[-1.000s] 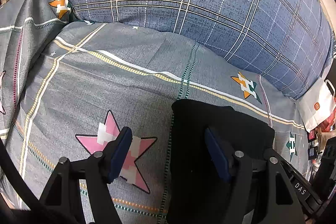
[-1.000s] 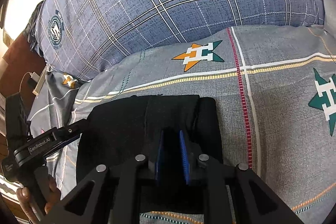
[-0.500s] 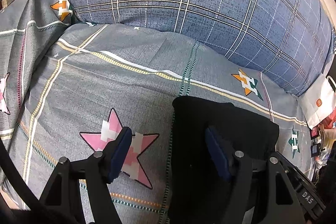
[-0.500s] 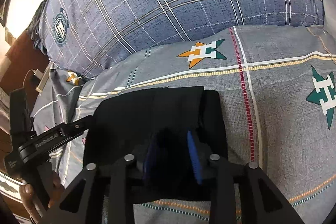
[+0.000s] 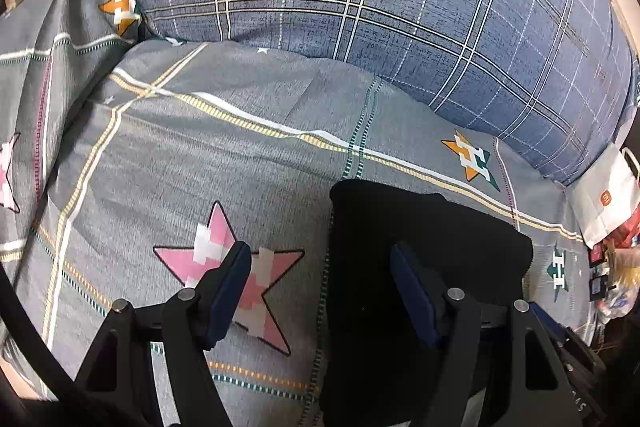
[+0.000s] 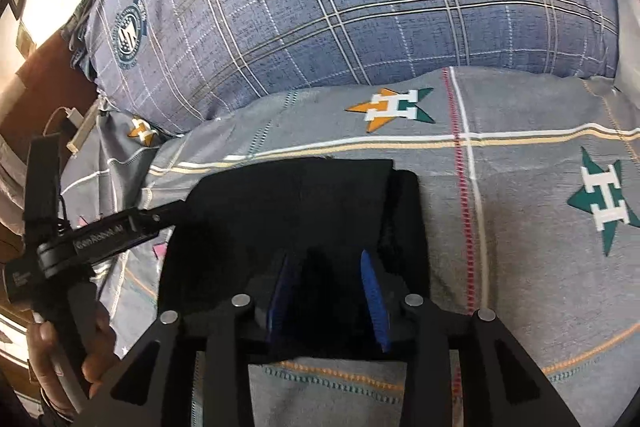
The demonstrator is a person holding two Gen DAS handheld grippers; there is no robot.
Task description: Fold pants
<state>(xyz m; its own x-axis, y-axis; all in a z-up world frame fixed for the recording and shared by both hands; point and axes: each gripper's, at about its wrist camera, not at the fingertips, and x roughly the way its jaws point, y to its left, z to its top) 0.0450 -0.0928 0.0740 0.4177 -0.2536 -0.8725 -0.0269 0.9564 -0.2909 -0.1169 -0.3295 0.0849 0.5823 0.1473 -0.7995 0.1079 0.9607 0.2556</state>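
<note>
Lying as a flat black rectangle on the woven sheet (image 6: 520, 187), folded pants (image 6: 288, 211) sit beneath the wide-spread left gripper (image 5: 320, 291) and seemingly parted right gripper (image 6: 326, 291).

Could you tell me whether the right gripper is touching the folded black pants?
Cannot tell. In the right wrist view the right gripper is open above the folded black pants; its blue pads overlap the dark cloth, so neither contact nor gap shows plainly.

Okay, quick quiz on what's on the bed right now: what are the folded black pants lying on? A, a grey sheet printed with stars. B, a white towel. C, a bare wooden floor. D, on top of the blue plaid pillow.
A: the folded black pants lie flat on the grey star-print sheet, apart from the blue plaid pillow behind them.
</note>
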